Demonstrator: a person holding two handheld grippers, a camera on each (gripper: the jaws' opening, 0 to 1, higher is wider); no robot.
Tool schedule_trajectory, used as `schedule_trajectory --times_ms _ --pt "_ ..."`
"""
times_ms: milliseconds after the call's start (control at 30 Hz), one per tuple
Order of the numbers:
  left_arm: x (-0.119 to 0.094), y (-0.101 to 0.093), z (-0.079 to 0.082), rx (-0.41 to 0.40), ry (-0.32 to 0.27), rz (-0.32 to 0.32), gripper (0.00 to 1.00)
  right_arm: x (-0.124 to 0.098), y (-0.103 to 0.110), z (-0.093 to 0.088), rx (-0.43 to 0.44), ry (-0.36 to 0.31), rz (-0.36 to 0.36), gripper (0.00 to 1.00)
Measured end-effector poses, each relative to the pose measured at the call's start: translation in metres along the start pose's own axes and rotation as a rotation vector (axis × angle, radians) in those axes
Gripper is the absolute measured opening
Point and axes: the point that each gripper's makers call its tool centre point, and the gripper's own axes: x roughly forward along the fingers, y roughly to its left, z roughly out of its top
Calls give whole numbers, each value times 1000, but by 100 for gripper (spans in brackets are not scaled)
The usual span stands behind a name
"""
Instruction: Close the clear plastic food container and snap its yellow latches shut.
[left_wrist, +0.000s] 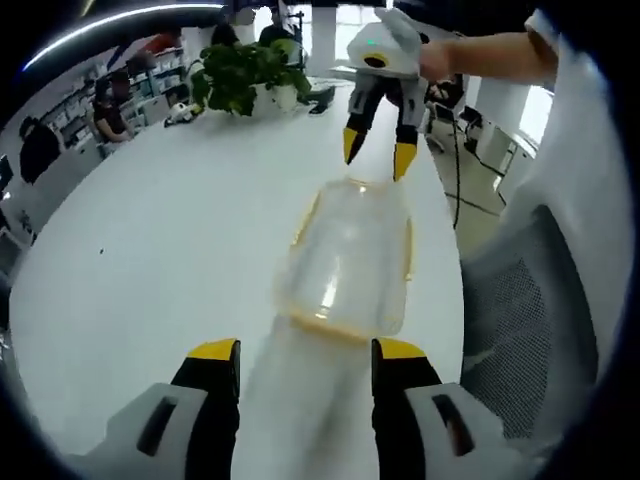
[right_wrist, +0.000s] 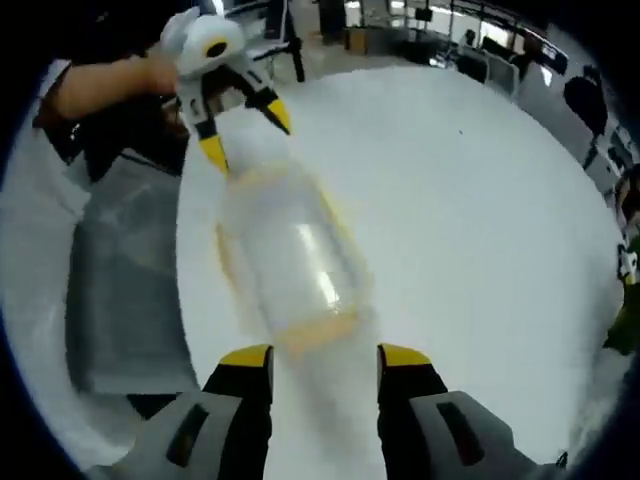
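A clear plastic food container (left_wrist: 350, 260) with yellow latches along its sides lies on the white table (left_wrist: 160, 240), blurred in both views. My left gripper (left_wrist: 307, 352) is open just short of its near end, with nothing between the jaws. At the far end my right gripper (left_wrist: 377, 155) hangs open, tips pointing down just above the container's edge. In the right gripper view the container (right_wrist: 290, 260) stretches away from my open right gripper (right_wrist: 326, 357) toward the open left gripper (right_wrist: 247, 135), held by a hand. Whether the lid is fully seated I cannot tell.
A grey mesh chair (left_wrist: 530, 330) stands at the table's edge beside the container, seen again as a chair (right_wrist: 120, 290) in the right gripper view. A potted plant (left_wrist: 245, 75) sits at the table's far end. A person (left_wrist: 110, 110) sits beyond it.
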Motion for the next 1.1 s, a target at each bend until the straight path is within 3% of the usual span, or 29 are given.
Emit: schedule_trajectory --times_ms 67,100,200,300,400,467,500,533,567,633,700,733,800,1100 --pt "-2 0 1 -27 2 11 52 -3 -3 5 83 -22 -16 36" --pt "-2 2 0 -69 9 36 51 -3 -3 7 122 -33 -21 36" --pt "1 -3 9 -232 -43 34 51 -2 -2 11 212 -48 -33 36" --pt "3 0 1 -263 -7 75 50 0 -3 11 264 -41 -57 36" --pt "7 -2 -3 -334 11 98 49 3 -3 12 335 -51 -76 36" --pt "7 -2 -12 -396 59 127 47 6 -4 10 403 -54 -97 36" --pt "9 -3 -6 -406 18 126 48 7 -3 9 432 -58 -98 35" --pt "10 -3 -6 -448 15 135 48 8 -3 9 469 -65 -98 35" --pt "11 -7 -7 -497 27 127 48 9 -4 9 480 -70 -99 35" --pt "13 -8 -8 -505 30 133 48 10 -2 10 521 -77 -91 34" --pt "15 -9 -3 -538 -2 138 48 12 -1 10 544 -83 -90 34" --pt "18 -13 -2 -609 -15 120 47 13 -1 10 546 -82 -92 34" --pt "20 -11 -3 -665 -20 130 45 15 -1 8 561 -75 -104 34" --pt "33 -20 -11 -744 5 132 39 30 4 3 593 -52 -99 33"
